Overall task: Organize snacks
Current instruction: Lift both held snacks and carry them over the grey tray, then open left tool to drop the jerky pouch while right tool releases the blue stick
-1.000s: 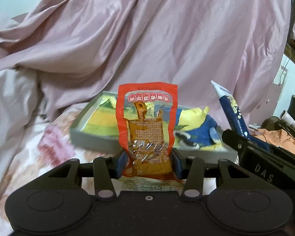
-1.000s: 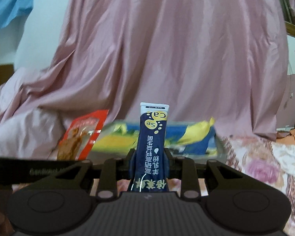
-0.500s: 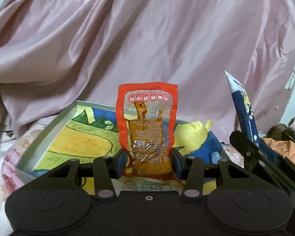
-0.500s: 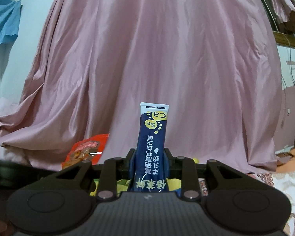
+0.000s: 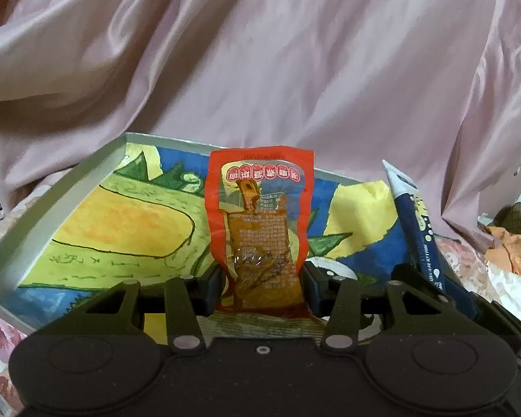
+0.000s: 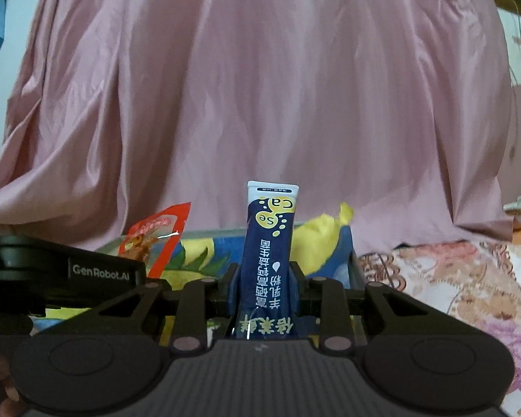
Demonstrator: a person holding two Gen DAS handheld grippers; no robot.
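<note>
Red snack packet (image 5: 260, 229) is pinched upright by the left gripper (image 5: 262, 286) over the painted tray (image 5: 48, 205), near its front edge; the blue stick sachet (image 6: 269, 260) is clamped by the right gripper (image 6: 263, 299) toward the tray's right corner. Looks like mid-delivery, so lowering and releasing inside the rim is probably called for next.

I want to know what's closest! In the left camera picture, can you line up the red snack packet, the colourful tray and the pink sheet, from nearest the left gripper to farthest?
1. Red snack packet: held right in the left gripper, dead centre.
2. Colourful tray: just beyond and below the packet, spreading left.
3. Pink sheet: hanging behind the tray, filling the background.
</note>
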